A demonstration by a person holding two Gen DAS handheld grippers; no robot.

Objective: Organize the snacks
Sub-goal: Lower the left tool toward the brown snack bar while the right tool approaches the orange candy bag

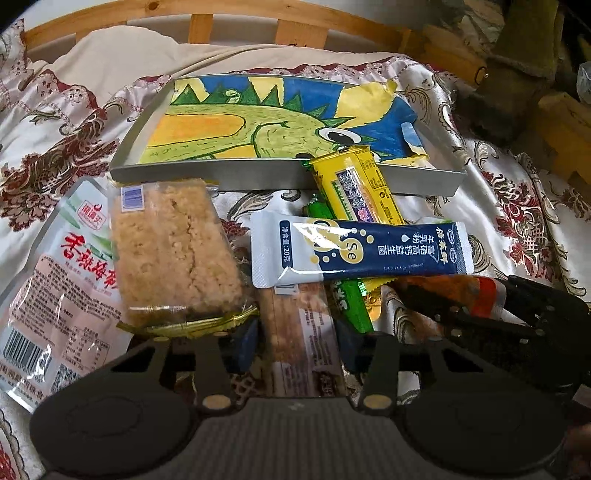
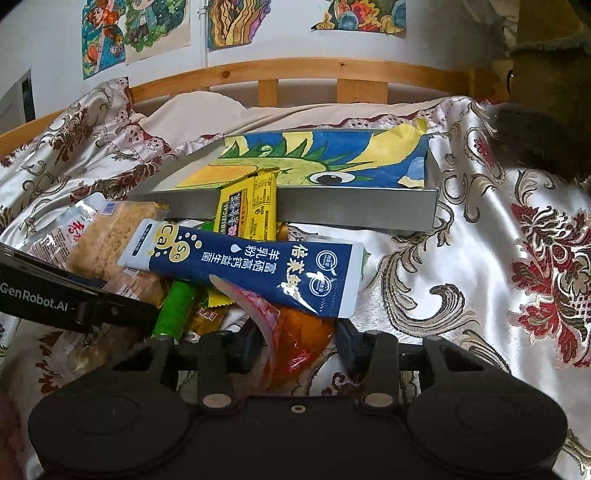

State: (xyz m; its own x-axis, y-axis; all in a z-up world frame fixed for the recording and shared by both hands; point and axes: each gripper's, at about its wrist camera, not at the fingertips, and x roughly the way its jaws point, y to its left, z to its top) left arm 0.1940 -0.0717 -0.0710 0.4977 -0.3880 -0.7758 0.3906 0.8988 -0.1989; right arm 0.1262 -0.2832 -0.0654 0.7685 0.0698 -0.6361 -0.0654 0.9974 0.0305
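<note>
A pile of snacks lies on the bedspread before a grey tray point(image 1: 258, 177) lined with a dinosaur drawing. A navy and white sachet point(image 1: 362, 251) tops the pile. A yellow bar point(image 1: 354, 188) leans on the tray's front wall. A puffed-rice cake point(image 1: 173, 254) and a pink packet point(image 1: 55, 295) lie left. My left gripper point(image 1: 299, 343) is open, its fingers astride a brown bar point(image 1: 299, 343). My right gripper point(image 2: 299, 343) is open around an orange and pink packet point(image 2: 295, 336). The sachet point(image 2: 251, 266) and tray point(image 2: 351, 210) show in the right wrist view.
A green stick pack point(image 1: 347, 302) lies under the sachet. The flowered satin bedspread point(image 2: 498, 258) runs to the right. A wooden bed rail point(image 2: 295, 74) stands behind, with drawings point(image 2: 136, 29) on the wall. A dark plush thing point(image 2: 546, 110) sits at the far right.
</note>
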